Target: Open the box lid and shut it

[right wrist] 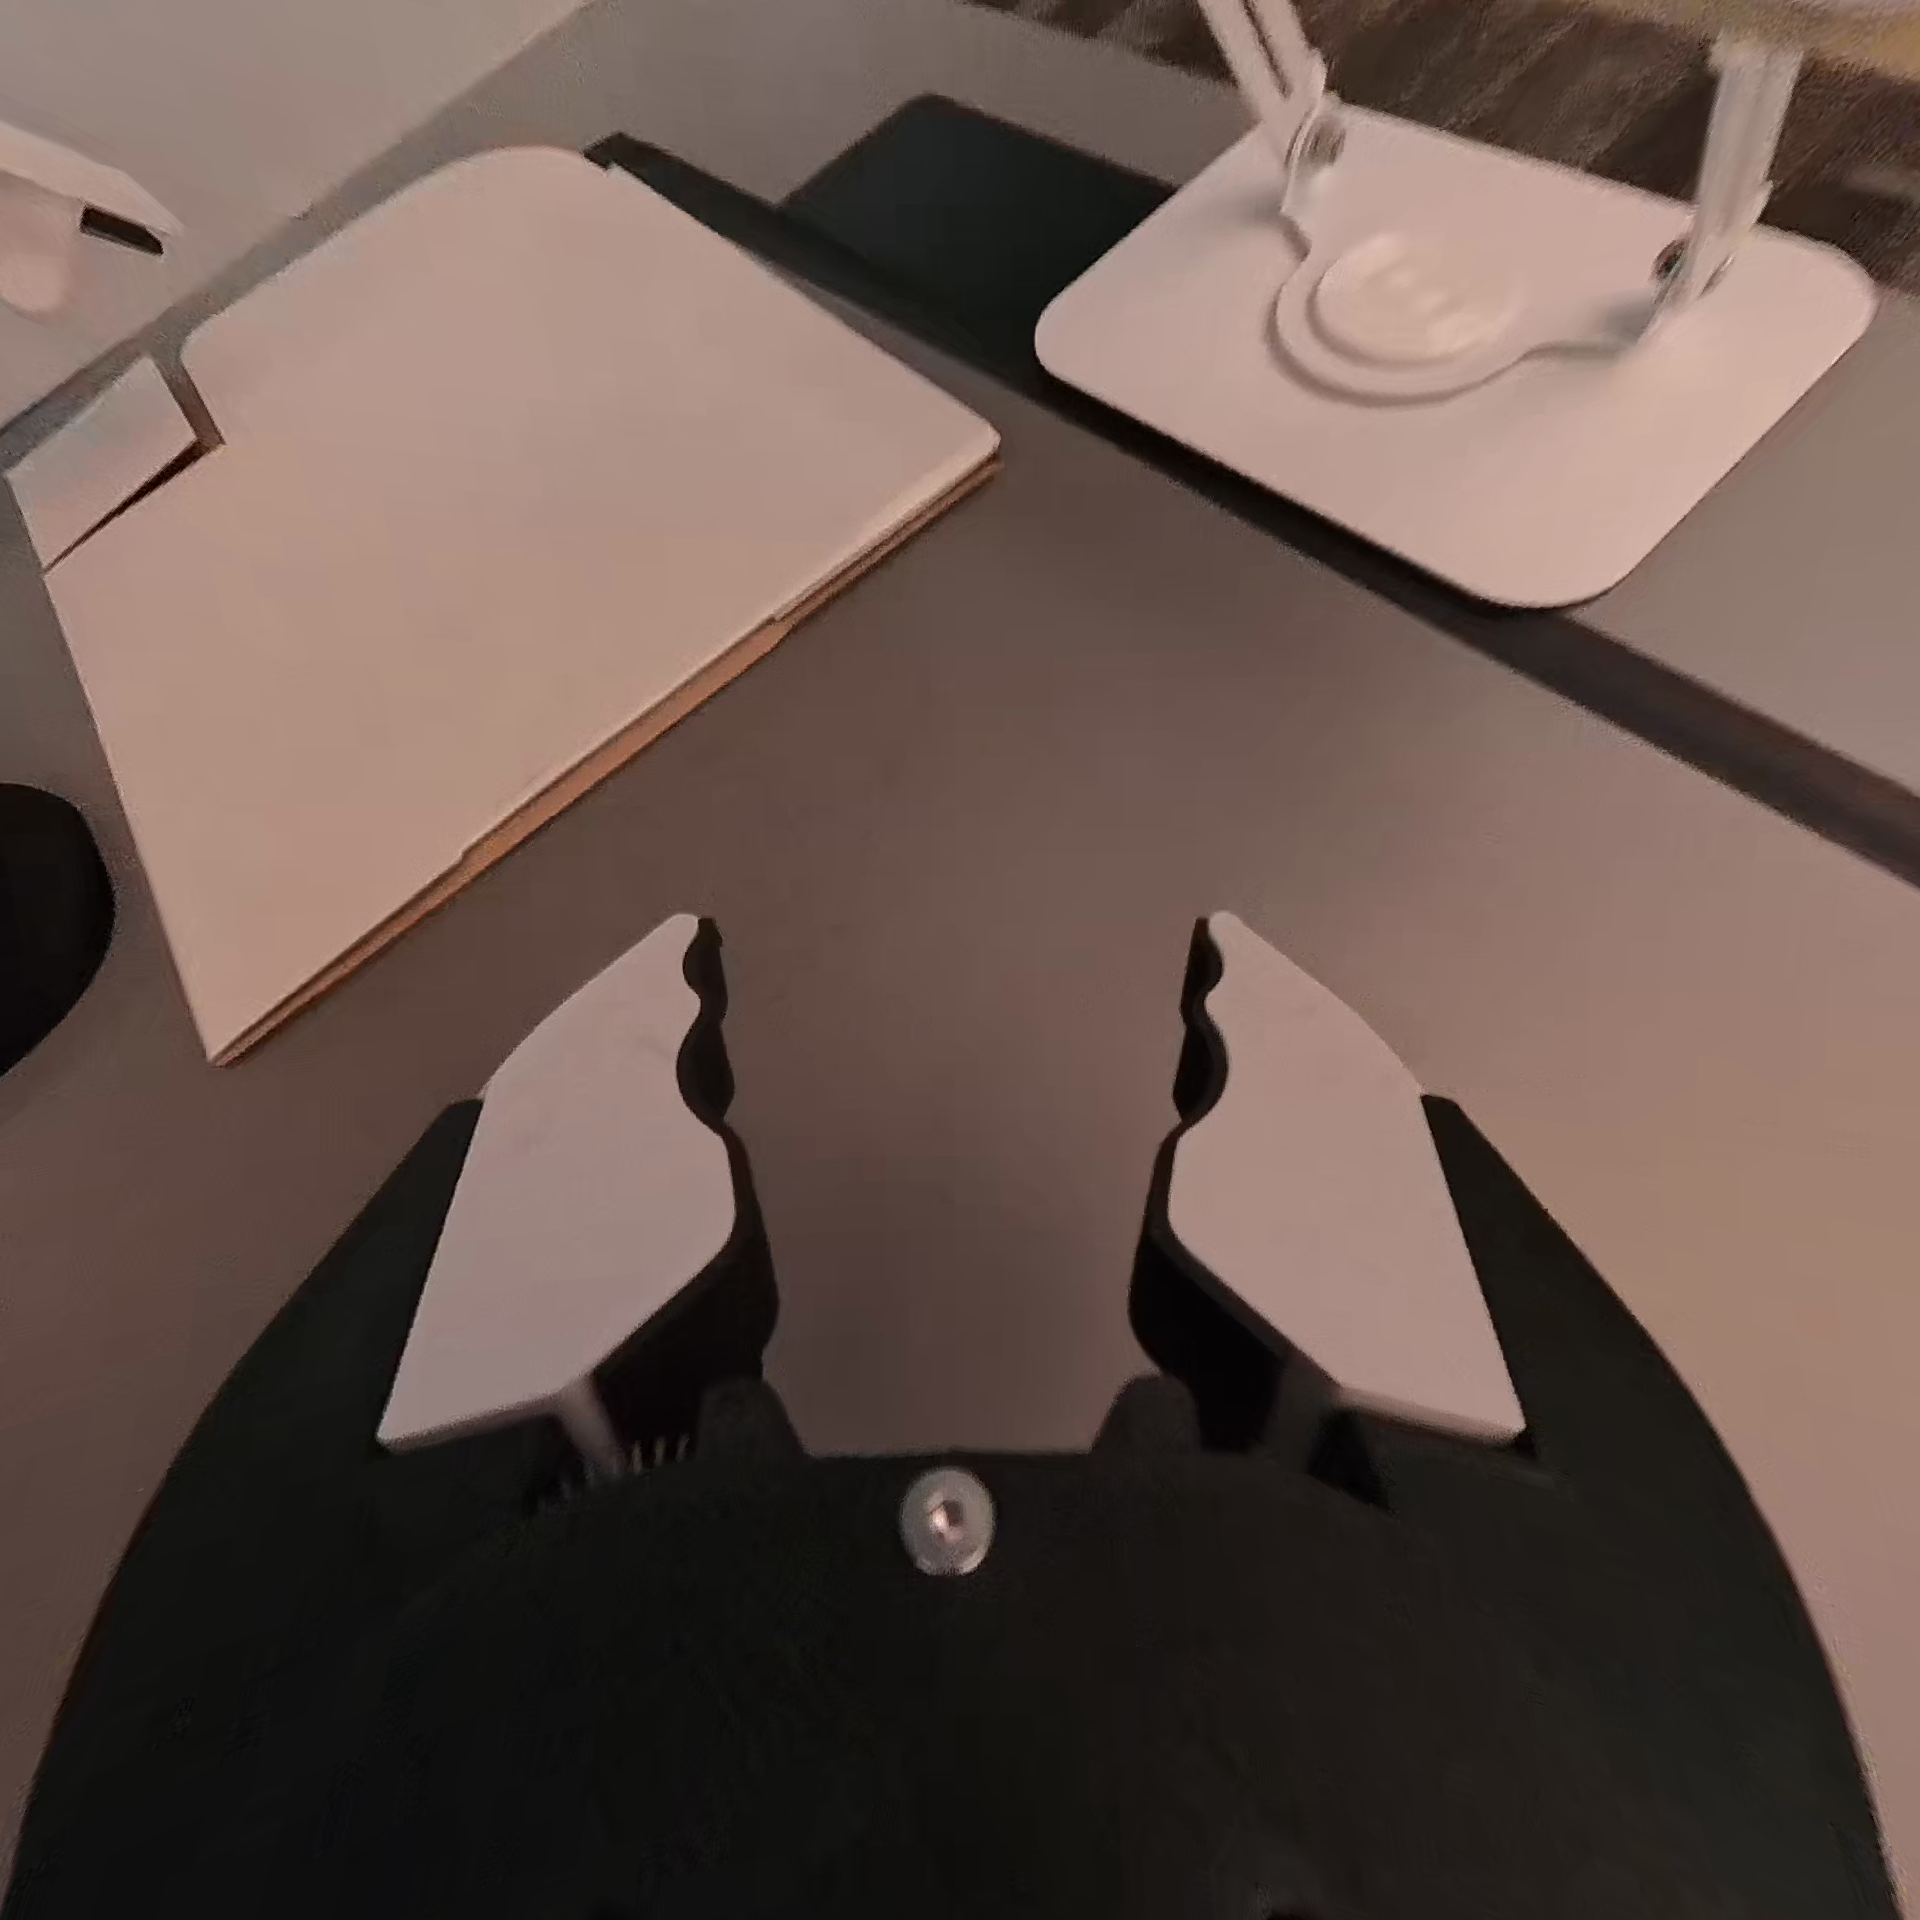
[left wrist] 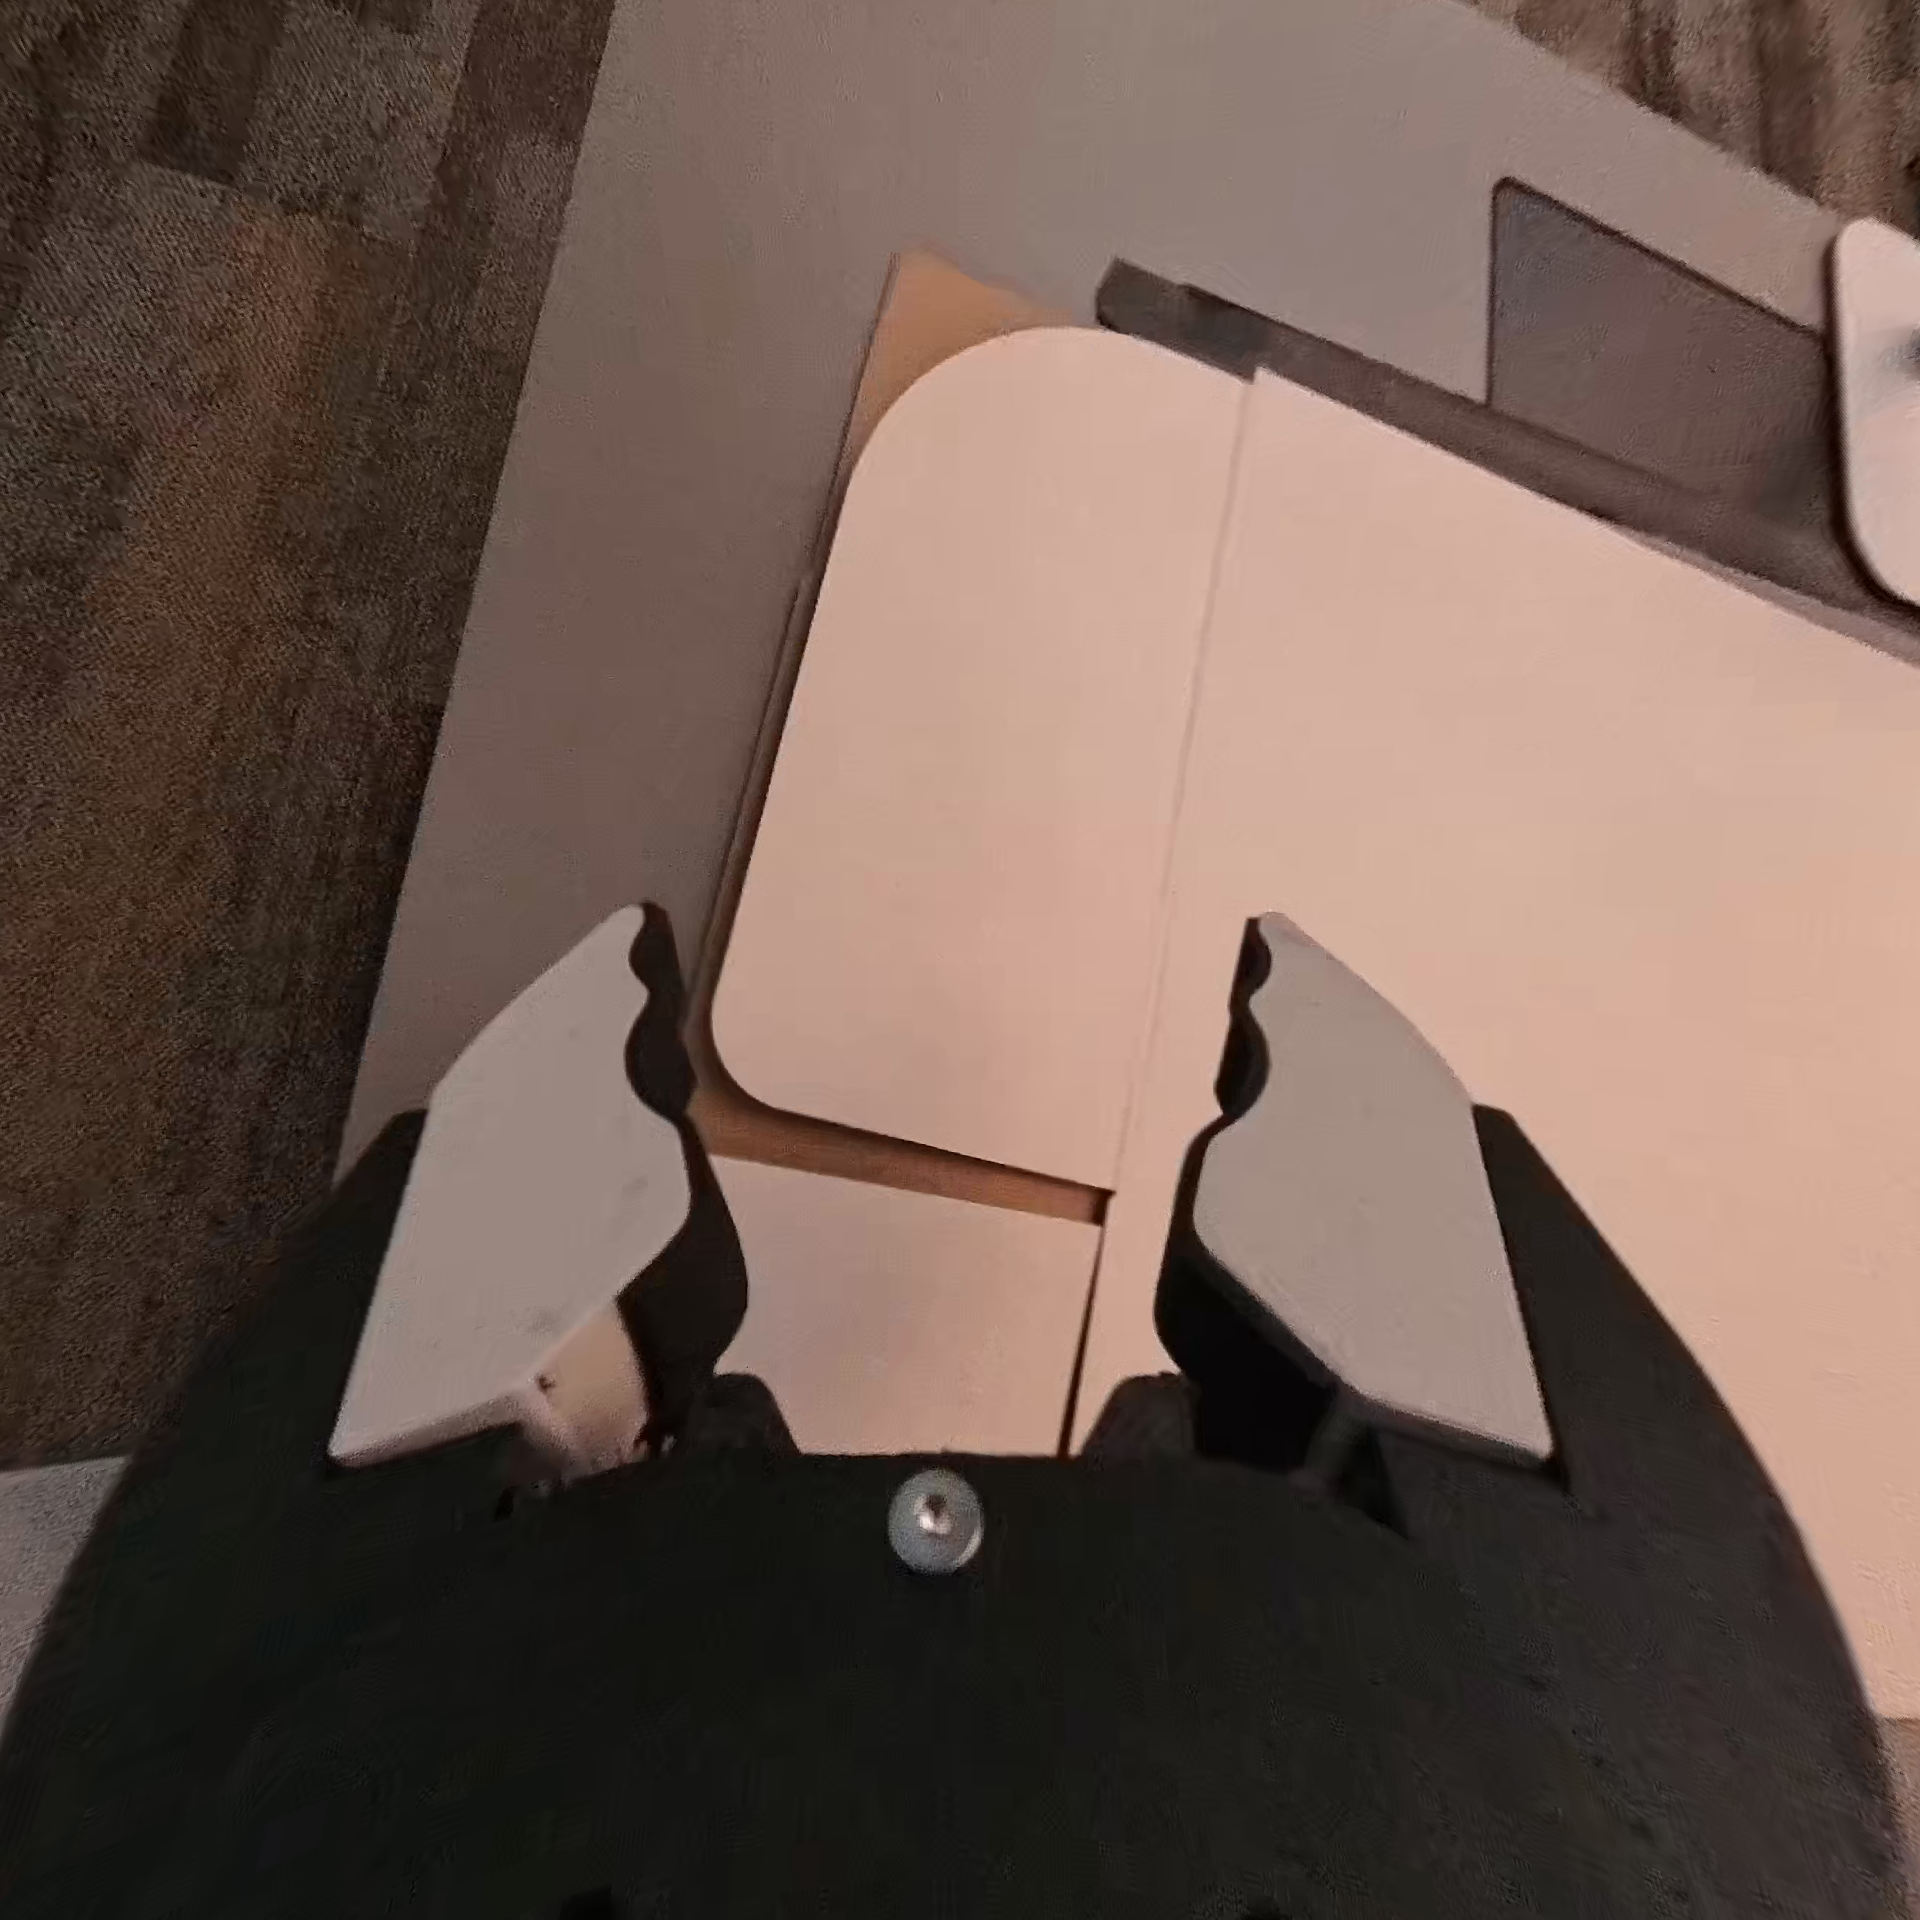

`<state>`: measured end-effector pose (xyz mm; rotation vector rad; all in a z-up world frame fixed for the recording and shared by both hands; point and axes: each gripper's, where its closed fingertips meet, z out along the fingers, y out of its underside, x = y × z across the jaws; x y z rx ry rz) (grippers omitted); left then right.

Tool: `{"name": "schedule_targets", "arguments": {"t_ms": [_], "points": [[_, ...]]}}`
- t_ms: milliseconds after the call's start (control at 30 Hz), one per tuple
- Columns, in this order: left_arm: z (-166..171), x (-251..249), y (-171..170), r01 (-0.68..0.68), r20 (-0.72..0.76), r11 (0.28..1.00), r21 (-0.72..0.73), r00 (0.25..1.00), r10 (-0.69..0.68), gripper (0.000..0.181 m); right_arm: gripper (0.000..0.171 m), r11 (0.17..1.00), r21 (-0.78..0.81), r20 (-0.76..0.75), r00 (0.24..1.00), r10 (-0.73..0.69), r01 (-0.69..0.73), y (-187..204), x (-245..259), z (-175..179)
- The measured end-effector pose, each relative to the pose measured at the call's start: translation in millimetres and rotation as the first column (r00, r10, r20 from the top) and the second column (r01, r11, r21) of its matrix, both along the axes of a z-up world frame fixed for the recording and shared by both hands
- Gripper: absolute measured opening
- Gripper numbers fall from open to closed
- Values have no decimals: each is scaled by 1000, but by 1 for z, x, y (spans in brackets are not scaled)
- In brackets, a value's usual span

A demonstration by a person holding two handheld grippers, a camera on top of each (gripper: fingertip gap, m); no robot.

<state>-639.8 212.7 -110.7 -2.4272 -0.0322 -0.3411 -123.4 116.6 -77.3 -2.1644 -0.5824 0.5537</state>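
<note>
Left wrist view: left gripper [left wrist: 956, 920] released, jaws wide apart, nothing between them, poised over the box [left wrist: 1455, 935]. Flat white cardboard box lying on a grey table [left wrist: 665, 436], lid [left wrist: 1507, 883] down flat. Rounded white flap [left wrist: 987, 727] folded out at the box's left end, joined along a crease, brown card edge showing under and beside it. Left finger [left wrist: 540, 1195] over the table edge beside the flap, right finger [left wrist: 1340, 1205] over the lid; touching or apart cannot be told. Dark strip [left wrist: 1558, 436] across the table beyond the box, corner of a white stand base [left wrist: 1881, 416] at the right edge. Mottled brown carpet [left wrist: 208, 623] at left.

Right wrist view: right gripper [right wrist: 951, 920] released too, jaws spread wide, empty, over bare grey table [right wrist: 1039, 779], well apart from the box. Box [right wrist: 499, 540] up left of the fingers, lid [right wrist: 520, 499] lying closed, brown edge along its near side. White flap [right wrist: 94, 468] sticking out at the box's far left end. Part of the left gripper [right wrist: 73, 187] just visible at the upper left corner, blurred. White stand base [right wrist: 1455, 374] with rounded corners and two pale legs at upper right, resting across the dark strip [right wrist: 1558, 644]. Black rounded shape [right wrist: 42, 914] at the left edge, not identifiable.
</note>
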Motion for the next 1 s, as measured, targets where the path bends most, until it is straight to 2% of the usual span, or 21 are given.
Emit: {"name": "schedule_targets", "arguments": {"t_ms": [167, 333, 500, 600, 733, 900, 1000], "points": [[-19, -2, 16, 23, 72, 999, -32, 997, -21, 97, 85, 999, -28, -36, 999, -18, 17, 6, 5, -16], [-30, 7, 14, 63, 59, 994, -89, 997, -58, 92, 84, 999, -30, -68, 997, -24, 22, 11, 11, -22], [-30, 37, 1, 187, 101, 972, -146, 980, -173, 75, 84, 999, -41, -123, 992, -7, 2, 10, 10, -20], [-32, 60, 1, 257, 105, 954, -154, 964, -243, 59, 83, 999, -54, -151, 988, -15, 7, 10, 11, -20], [-37, 90, -8, 363, 99, 909, -205, 931, -350, 36, 83, 994, -109, -173, 985, 6, -25, 4, 1, -26], [-36, 137, -23, 496, 205, 837, -232, 866, -457, 29, 84, 979, -202, -135, 991, -2, -26, -1, -5, -45], [-36, 161, -29, 557, 239, 797, -233, 828, -508, 27, 86, 964, -266, -169, 984, -51, 4, -1, -2, -50]]}}
